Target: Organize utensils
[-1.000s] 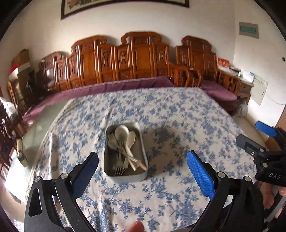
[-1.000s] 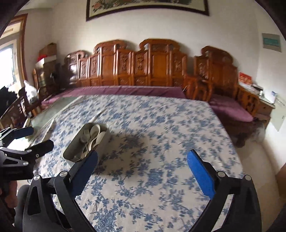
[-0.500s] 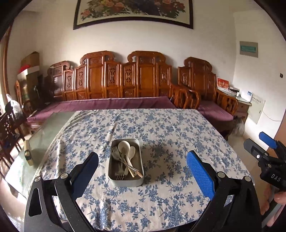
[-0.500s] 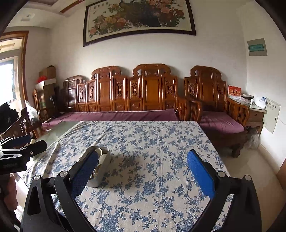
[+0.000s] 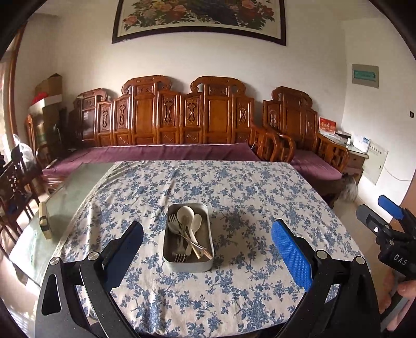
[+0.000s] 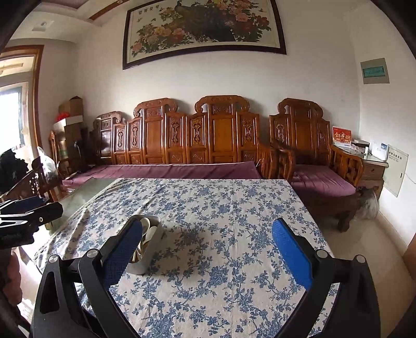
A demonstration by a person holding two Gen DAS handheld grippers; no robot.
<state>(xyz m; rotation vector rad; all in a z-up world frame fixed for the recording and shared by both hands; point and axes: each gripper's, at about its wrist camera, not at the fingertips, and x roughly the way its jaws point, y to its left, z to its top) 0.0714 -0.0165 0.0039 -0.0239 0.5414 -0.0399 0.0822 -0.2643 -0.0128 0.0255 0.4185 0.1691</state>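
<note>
Both claws hang wide and empty short of the metal tray (image 5: 187,244): left claw (image 5: 207,249) lined up on it, right claw (image 6: 207,249) off to its right. The tray sits mid-desk (image 5: 260,197), long axis running away. Inside, handles of forks (image 5: 179,256) and spoons (image 5: 185,215) point mostly nearward; best nip one handle end.

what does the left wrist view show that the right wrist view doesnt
Only the left wrist view looks into the metal tray: white spoons and a fork lie inside, and a small block sits on the bare glass at the left.

Only the right wrist view shows the ceiling and the bright doorway; its own finger hides most of the tray.

Both show the floral tablecloth, carved wooden sofa, the painting, and the left gripper and right gripper open and empty.
</note>
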